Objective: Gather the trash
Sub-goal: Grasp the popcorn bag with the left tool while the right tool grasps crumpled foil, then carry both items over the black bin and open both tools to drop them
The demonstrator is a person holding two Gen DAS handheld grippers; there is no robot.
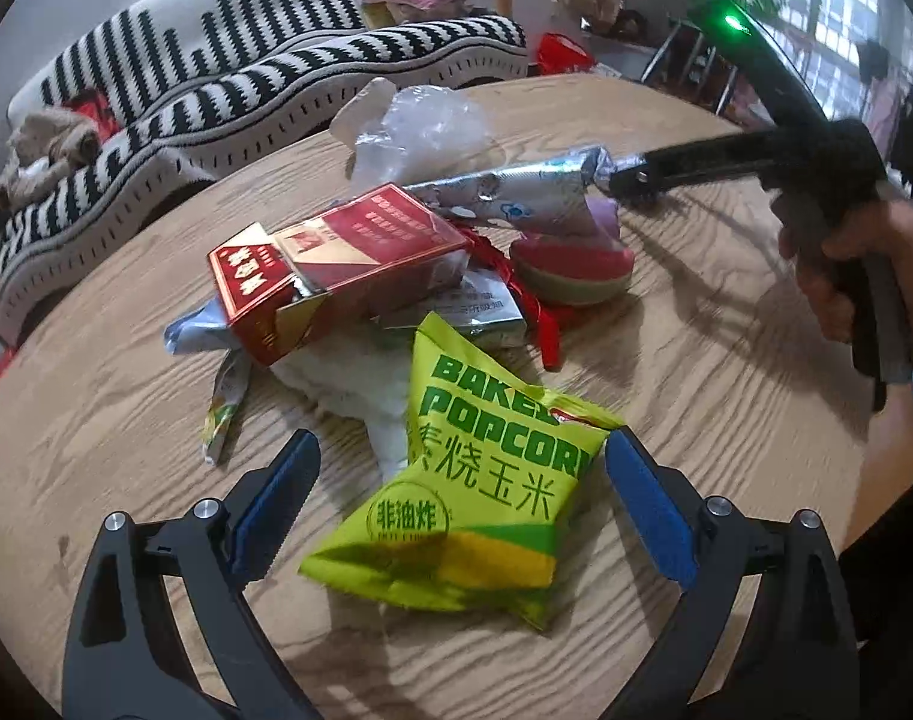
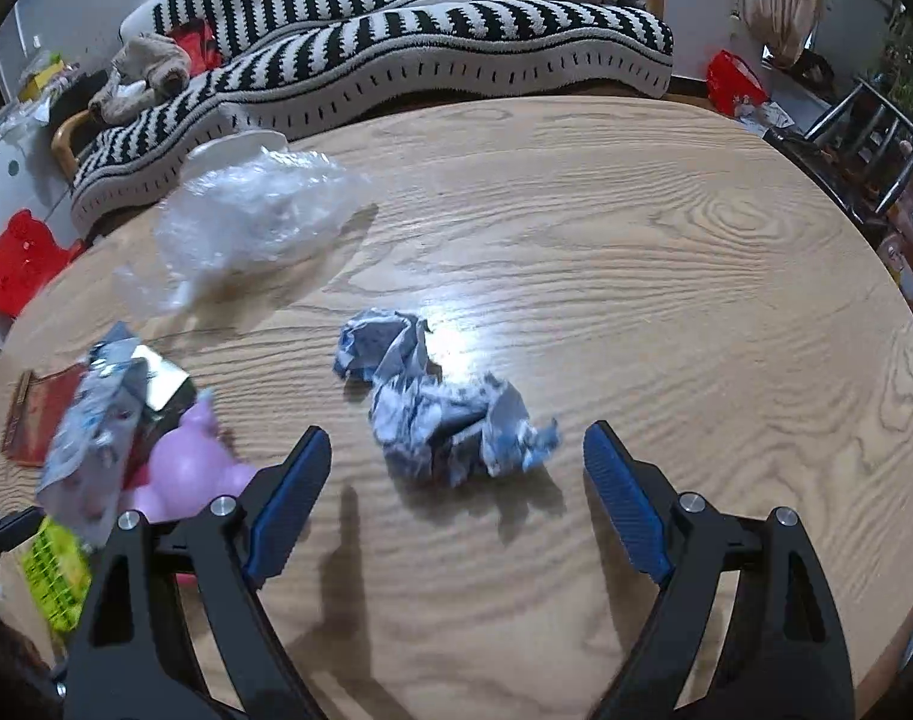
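In the left wrist view a pile of trash lies on the round wooden table [image 1: 696,420]: a green popcorn bag [image 1: 486,480], a red carton [image 1: 336,270], a silver foil wrapper [image 1: 516,192] and a clear plastic bag [image 1: 420,132]. My left gripper [image 1: 456,480] is open with the popcorn bag between its fingers. In the right wrist view my right gripper [image 2: 456,468] is open around a crumpled blue-white paper [image 2: 444,414] on the table [image 2: 666,270]. The right gripper's tip [image 1: 630,177] also shows in the left wrist view, next to the foil wrapper.
A red-green bowl [image 1: 570,276] and white tissue [image 1: 360,390] sit in the pile. A pink toy [image 2: 186,468] and the plastic bag [image 2: 252,222] lie left of the right gripper. A striped sofa [image 2: 396,36] stands behind the table, chairs [image 2: 864,138] at the right.
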